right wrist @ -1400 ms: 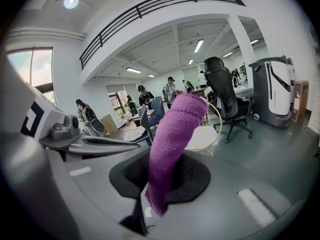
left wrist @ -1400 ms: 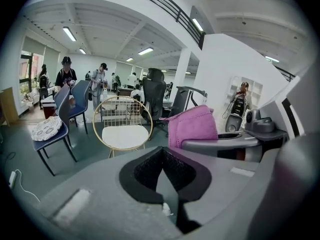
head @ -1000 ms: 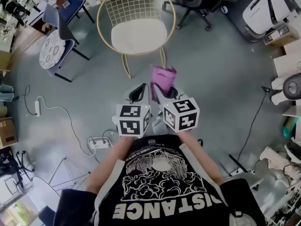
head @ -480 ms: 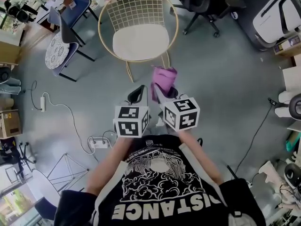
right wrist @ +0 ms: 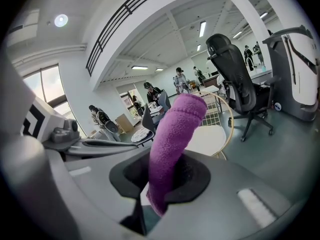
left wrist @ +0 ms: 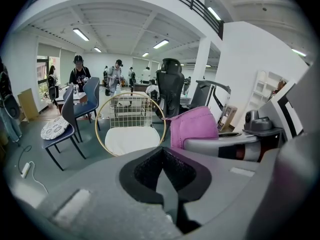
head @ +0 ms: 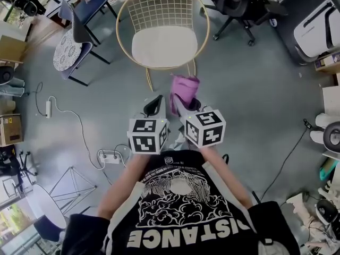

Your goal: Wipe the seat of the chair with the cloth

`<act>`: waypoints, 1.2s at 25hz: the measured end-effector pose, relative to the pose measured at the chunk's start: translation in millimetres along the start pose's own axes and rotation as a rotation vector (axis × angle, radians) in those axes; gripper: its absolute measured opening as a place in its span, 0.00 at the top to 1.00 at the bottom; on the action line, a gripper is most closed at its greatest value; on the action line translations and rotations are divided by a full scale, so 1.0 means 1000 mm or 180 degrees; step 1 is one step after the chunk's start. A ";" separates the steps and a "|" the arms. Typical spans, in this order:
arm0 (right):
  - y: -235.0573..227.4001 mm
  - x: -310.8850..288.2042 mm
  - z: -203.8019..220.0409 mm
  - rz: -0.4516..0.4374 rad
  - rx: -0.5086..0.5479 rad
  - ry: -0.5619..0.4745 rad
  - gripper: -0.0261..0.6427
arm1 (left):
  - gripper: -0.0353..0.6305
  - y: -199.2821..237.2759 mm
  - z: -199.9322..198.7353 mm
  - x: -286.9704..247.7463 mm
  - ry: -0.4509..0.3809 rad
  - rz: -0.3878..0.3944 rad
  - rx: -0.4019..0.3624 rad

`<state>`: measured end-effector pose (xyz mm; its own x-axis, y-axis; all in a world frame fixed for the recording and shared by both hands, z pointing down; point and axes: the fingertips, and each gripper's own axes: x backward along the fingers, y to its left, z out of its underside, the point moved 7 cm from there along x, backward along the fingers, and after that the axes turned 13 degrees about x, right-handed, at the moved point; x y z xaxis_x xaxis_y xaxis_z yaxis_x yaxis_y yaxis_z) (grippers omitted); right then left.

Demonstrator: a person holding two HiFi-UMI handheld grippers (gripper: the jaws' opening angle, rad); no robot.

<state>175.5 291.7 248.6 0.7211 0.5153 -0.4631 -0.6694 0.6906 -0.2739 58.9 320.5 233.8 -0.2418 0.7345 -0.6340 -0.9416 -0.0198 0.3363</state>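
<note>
- two grippers: the left gripper (head: 154,105) has its fingers pressed together on nothing; the right gripper (head: 184,104) is clenched on the one cloth (head: 184,88).
- the cloth is purple, pinched at its lower end between the right fingers, and stands up past the fingertips with its top folded over.
- one gold wire chair (head: 162,15) with one white seat (head: 162,45) stands ahead of both pairs of fingertips, apart from them; the cloth does not touch it.
- left of the left fingers is one blue chair (head: 74,33) with a patterned cushion; right of the right fingers, beyond the gold chair, is one black office chair (head: 236,1); far right is a white machine (head: 317,23).
- everything stands on a grey floor (head: 255,100) in an open office.
- only the head view shows the power strip (head: 110,160) on the floor, behind and left of the left fingers.
- only the gripper views show the strip lights (left wrist: 84,34) on the ceiling and several people (left wrist: 80,71) standing at the far end.
- the left gripper view shows the cloth just right of its own fingers.
</note>
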 end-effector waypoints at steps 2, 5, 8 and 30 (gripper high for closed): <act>-0.003 -0.008 -0.001 0.0000 0.0029 0.0024 0.87 | 0.95 0.005 -0.002 -0.006 -0.0017 0.0009 0.0039; -0.006 -0.023 -0.006 0.0004 0.0067 0.0061 0.87 | 0.95 0.018 -0.009 -0.017 -0.0030 0.0024 0.0112; -0.008 -0.043 -0.013 0.0027 0.0103 0.0096 0.87 | 0.95 0.034 -0.020 -0.028 -0.0044 0.0054 0.0148; -0.010 -0.212 -0.104 0.0120 0.0122 0.0560 0.87 | 0.95 0.163 -0.141 -0.113 0.0233 0.0294 0.0357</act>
<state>10.5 123.2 262.2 0.6510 0.4467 -0.6137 -0.6856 0.6931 -0.2227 -100.7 138.5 262.3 -0.3466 0.6816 -0.6444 -0.8833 -0.0060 0.4687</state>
